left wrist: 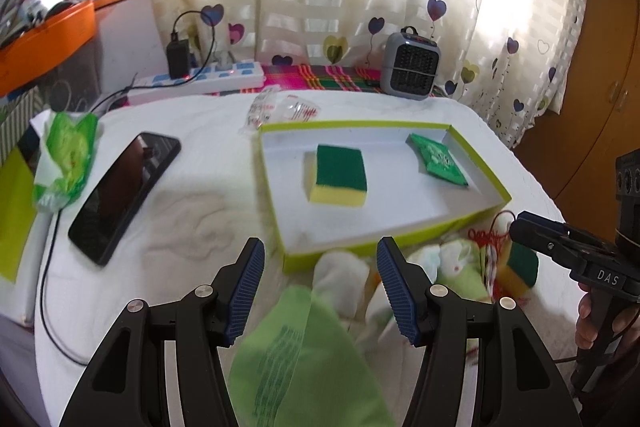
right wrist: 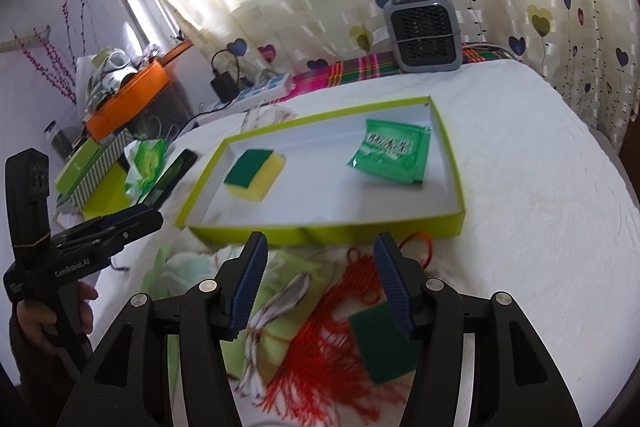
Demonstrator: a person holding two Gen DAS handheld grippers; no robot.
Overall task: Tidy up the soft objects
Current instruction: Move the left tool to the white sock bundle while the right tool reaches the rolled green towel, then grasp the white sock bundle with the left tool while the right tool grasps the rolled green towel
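Both tools are hovering with jaws spread and nothing pinched: the left gripper (left wrist: pixel 320 287) is standing wide over a green pouch (left wrist: pixel 304 359) and a white sock (left wrist: pixel 344 275), the right gripper (right wrist: pixel 320 283) is gaping over a red tassel (right wrist: pixel 320 347) and a loose sponge (right wrist: pixel 380 343). The landmark is the tray (right wrist: pixel 448 223); inside it a sponge (right wrist: pixel 254 175) is sitting toward its left end and a green packet (right wrist: pixel 394 155) toward its right end, so two items are looking sorted already. Everything else soft is lying in a heap just in front of the tray's near wall. Risks, as judgement: the tassel threads are running over and around the loose sponge and the striped cloth (right wrist: pixel 280 307), so a pinch on one is likely dragging the others along or snagging. The heap is crowding the tray's near wall, so a low lift could be catching the rim and shoving the light cardboard. The two tools are working close together, so they may be bumping. The phone (left wrist: pixel 124 195) left of the tray is staying well apart, low risk.
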